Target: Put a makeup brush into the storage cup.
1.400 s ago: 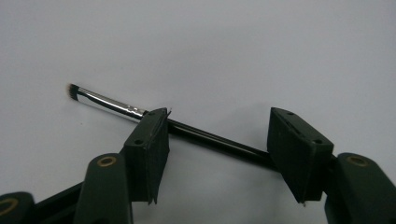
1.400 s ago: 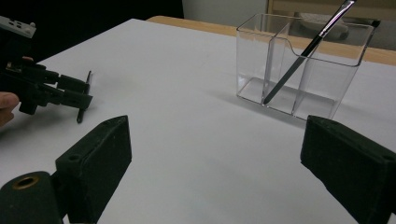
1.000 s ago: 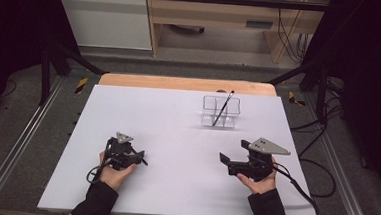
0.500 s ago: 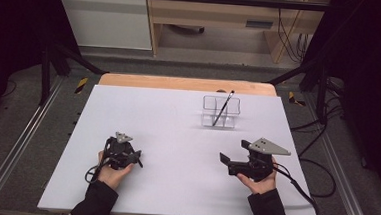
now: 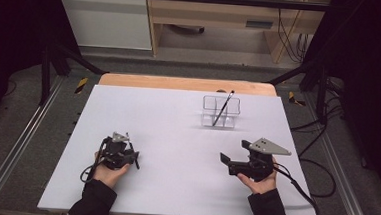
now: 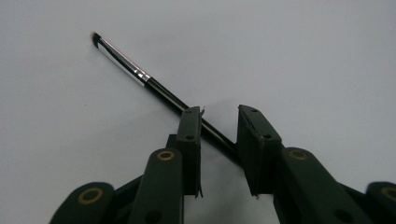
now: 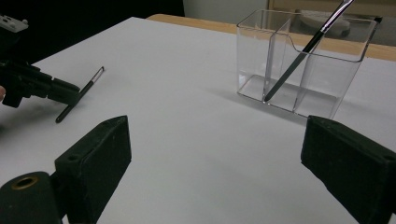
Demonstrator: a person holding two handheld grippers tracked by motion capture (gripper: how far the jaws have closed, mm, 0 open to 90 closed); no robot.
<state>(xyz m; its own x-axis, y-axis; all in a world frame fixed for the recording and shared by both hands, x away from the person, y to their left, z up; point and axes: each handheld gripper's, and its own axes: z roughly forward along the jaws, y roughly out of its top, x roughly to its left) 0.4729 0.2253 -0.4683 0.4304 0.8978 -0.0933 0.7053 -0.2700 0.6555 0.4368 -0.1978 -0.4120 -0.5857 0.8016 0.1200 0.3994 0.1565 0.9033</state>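
In the left gripper view, a thin black makeup brush point(image 6: 140, 77) lay flat on the white desk point(image 6: 303, 56), its long axis running diagonally from the bristle tip at the upper left of the frame down toward the lower middle, where its handle passed between the two jaws of the left tool point(image 6: 218, 135). The jaws had just been closing around that handle; it touched the right one, but a gap still showed on the left side, so the tool was not yet gripping it, only straddling it. The handle crossed the jaws at a slant rather than square to them, which I judge to be the relation that matters most for the pickup: a further squeeze would catch the handle near its rear end, leaving most of the brush's length sticking out ahead.

In the high view, the left tool point(image 5: 125, 156) sat at the lower left of the desk, and the right tool point(image 5: 225, 159) rested at the lower right, jaws wide apart and holding nothing. A clear divided holder point(image 5: 221, 112) with another brush point(image 5: 223, 107) leaning in it stood toward the upper right, nearer the right hand than the left.
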